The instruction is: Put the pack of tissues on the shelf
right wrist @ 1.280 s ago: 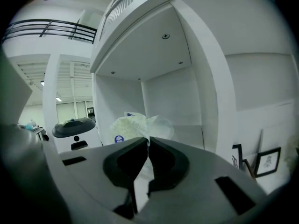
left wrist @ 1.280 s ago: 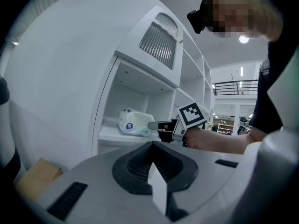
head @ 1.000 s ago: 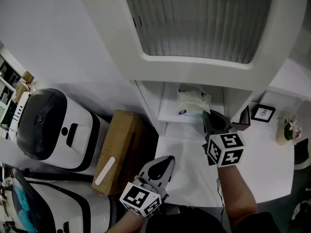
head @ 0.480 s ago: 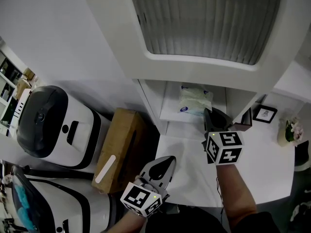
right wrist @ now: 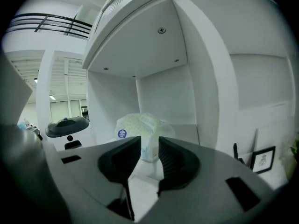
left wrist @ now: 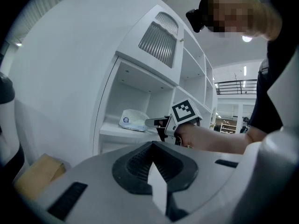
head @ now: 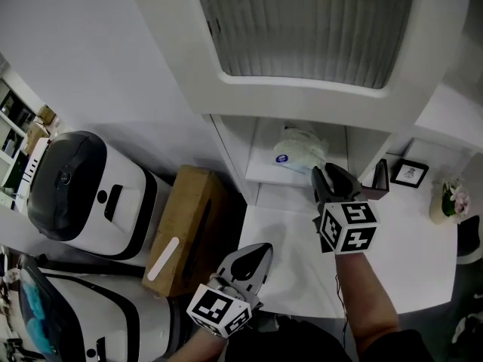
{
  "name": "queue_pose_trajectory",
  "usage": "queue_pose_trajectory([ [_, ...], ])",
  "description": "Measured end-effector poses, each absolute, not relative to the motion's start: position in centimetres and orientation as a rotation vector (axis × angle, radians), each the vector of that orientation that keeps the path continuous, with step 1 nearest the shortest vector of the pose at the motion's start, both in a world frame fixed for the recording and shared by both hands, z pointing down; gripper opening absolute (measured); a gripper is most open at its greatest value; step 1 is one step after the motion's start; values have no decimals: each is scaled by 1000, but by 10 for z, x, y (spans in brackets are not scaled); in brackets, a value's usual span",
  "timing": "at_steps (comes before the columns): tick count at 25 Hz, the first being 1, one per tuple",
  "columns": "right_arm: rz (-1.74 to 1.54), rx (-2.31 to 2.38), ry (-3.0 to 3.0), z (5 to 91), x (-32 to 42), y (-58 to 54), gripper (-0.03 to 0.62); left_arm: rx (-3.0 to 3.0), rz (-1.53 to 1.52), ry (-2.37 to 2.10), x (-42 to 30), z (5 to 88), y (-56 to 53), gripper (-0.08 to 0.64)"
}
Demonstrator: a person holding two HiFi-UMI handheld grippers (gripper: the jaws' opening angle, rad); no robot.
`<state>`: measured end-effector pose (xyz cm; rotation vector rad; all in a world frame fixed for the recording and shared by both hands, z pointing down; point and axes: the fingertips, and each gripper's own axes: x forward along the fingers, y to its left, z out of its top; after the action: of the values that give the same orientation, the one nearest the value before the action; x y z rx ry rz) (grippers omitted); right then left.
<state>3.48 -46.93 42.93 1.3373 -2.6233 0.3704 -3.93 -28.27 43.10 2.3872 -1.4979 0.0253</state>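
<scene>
Pack of tissues lying on the shelf, round blue label turned outward. Right tongs parted and holding nothing, tips just in front of the shelf edge, close to the pack. Left tongs pressed together on nothing, low over the white desk, well below the shelf.

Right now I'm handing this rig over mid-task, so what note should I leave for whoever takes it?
Left gripper: held low, jaws shut, empty.
Right gripper: at the shelf opening, jaws apart, pack just beyond their tips; whether they touch it is unclear.
Done: the pack rests on the shelf.
To do: likely just draw the right gripper straight back without dragging the pack.
</scene>
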Motion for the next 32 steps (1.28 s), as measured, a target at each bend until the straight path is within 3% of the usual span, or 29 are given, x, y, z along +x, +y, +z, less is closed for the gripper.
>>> queue_pose_trajectory([
  [6,357,1349,-2637,426,48,-452,94,2393,30,-1502,-32,430,-269,-2],
  [8,349,1338,-2653,424,50,-444,28,2392,30,-1502,-30,431,-264,-2],
  [10,344,1312,-2668,425,50,-433,10,2389,32,-1502,-30,431,-258,-2],
  [32,450,1164,-2742,427,5,-261,5,2442,-17,-1419,-73,423,-155,-2],
])
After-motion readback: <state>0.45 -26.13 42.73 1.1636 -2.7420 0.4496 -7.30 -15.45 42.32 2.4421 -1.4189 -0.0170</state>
